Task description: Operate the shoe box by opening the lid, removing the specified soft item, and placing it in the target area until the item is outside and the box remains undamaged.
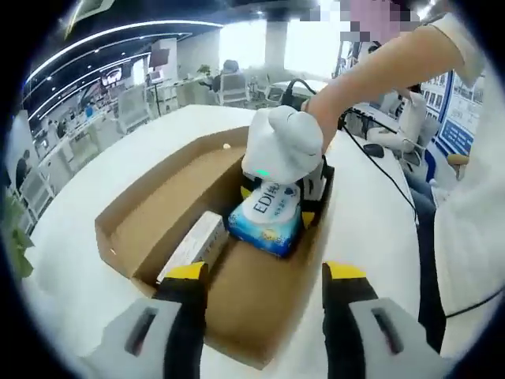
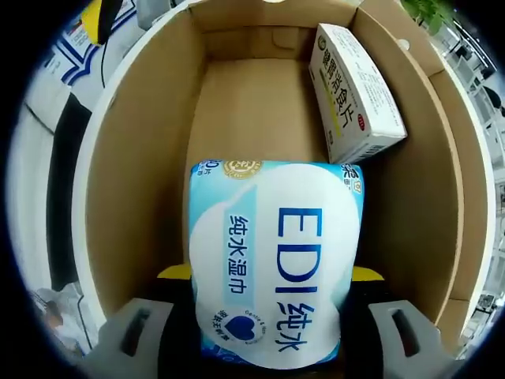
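Note:
An open brown cardboard shoe box (image 1: 150,213) lies on the white table, its lid folded back to the left. Inside it, my right gripper (image 1: 276,207), held by a person's hand, is shut on a blue and white soft pack of wet wipes (image 1: 267,217). In the right gripper view the wipes pack (image 2: 272,260) sits between the yellow-tipped jaws, over the box floor (image 2: 245,110). My left gripper (image 1: 264,280) stands open at the box's near edge, nothing between its fingers.
A small white carton (image 2: 355,91) lies in the box beside the pack, also the white carton (image 1: 193,245) near my left jaw. White table (image 1: 363,213) surrounds the box. A black cable (image 1: 387,178) runs across it. Office desks and seated people are behind.

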The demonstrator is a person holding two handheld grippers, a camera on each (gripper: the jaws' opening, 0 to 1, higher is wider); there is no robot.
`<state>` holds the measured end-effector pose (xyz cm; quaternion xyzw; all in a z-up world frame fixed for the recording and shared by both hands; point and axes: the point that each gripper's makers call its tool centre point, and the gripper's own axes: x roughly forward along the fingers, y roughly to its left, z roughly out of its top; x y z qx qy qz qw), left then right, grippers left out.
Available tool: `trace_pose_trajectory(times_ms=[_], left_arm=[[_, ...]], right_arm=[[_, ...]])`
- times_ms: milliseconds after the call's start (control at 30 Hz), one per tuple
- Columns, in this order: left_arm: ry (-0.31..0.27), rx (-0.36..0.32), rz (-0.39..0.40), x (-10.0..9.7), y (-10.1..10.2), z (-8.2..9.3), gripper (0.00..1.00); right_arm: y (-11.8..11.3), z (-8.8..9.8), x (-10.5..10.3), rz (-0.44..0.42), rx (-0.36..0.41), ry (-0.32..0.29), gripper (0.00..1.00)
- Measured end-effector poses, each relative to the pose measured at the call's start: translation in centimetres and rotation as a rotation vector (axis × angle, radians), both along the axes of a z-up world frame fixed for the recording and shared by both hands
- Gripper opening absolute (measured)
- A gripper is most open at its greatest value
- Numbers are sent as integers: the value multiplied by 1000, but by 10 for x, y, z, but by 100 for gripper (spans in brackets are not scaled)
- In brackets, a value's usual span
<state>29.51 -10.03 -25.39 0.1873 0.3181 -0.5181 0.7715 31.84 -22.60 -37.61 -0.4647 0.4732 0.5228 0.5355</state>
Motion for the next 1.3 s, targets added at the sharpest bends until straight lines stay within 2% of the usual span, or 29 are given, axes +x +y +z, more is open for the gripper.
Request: trace_pose_trajectory(times_ms=[33, 100, 133, 167, 200, 233, 267, 300, 333, 367, 433, 500, 533, 567, 600, 633, 733, 800, 900, 1000, 1067, 1200, 1233, 1300], left_arm=[[-13, 11, -5, 2, -1, -1, 63], [-43, 18, -10, 8, -4, 2, 64], [-59, 19, -12, 11, -4, 3, 66], [-102, 5, -33, 17, -11, 7, 69], [-133, 24, -37, 22, -12, 7, 73], [-149, 43, -42, 25, -14, 7, 73], [-153, 48, -48, 26, -15, 6, 73], [-170, 91, -78, 29, -18, 1, 73], [-179, 109, -91, 31, -20, -1, 73], [-143, 126, -108, 30, -24, -8, 74], [-137, 115, -118, 31, -30, -10, 76], [-129, 121, -136, 33, -37, -14, 75], [-130, 121, -141, 34, -41, -16, 75], [-126, 123, -144, 36, -44, -18, 75], [-97, 130, -155, 35, -50, -25, 75], [-95, 139, -161, 35, -52, -28, 75], [-146, 238, -274, 33, -59, -44, 74], [-138, 249, -279, 34, -63, -49, 74], [-99, 230, -283, 35, -75, -49, 69], [-96, 241, -344, 32, -82, -52, 68], [-83, 269, -370, 33, -84, -62, 68], [-57, 277, -389, 31, -87, -73, 67], [-59, 281, -399, 30, -87, -75, 66], [-116, 268, -465, 29, -90, -76, 65]], right_arm=[[-1, 1, 2, -12, -16, -14, 75], [-1, 3, 8, -11, 2, -58, 78], [-3, 4, 5, -34, 1, -52, 78], [-2, 5, 7, -29, 37, -77, 79], [0, 7, 12, -6, 73, -118, 83], [0, 9, 15, 3, 92, -146, 80], [-3, 8, 7, 14, 82, -99, 78], [-14, 9, 3, -1, 53, -90, 78], [-16, 9, -1, 9, 58, -71, 78], [-17, 11, -2, 17, 68, -74, 75], [-19, 17, 1, 17, 71, -93, 74], [-15, 28, 3, 10, 122, -102, 74], [-16, 31, 4, 0, 141, -98, 73], [-19, 32, -1, -13, 149, -63, 72], [-21, 33, -3, 6, 164, -52, 69], [-21, 33, -3, 26, 172, -57, 68], [-19, 34, 1, 17, 183, -96, 62], [-19, 33, -1, 17, 176, -95, 63], [-19, 32, -1, 5, 178, -95, 63], [-19, 31, -1, 3, 168, -89, 63], [-19, 29, -1, 15, 140, -96, 62], [-18, 27, 0, -2, 112, -99, 63], [-19, 27, -1, -5, 110, -101, 63], [-20, 26, -1, 4, 113, -108, 63]])
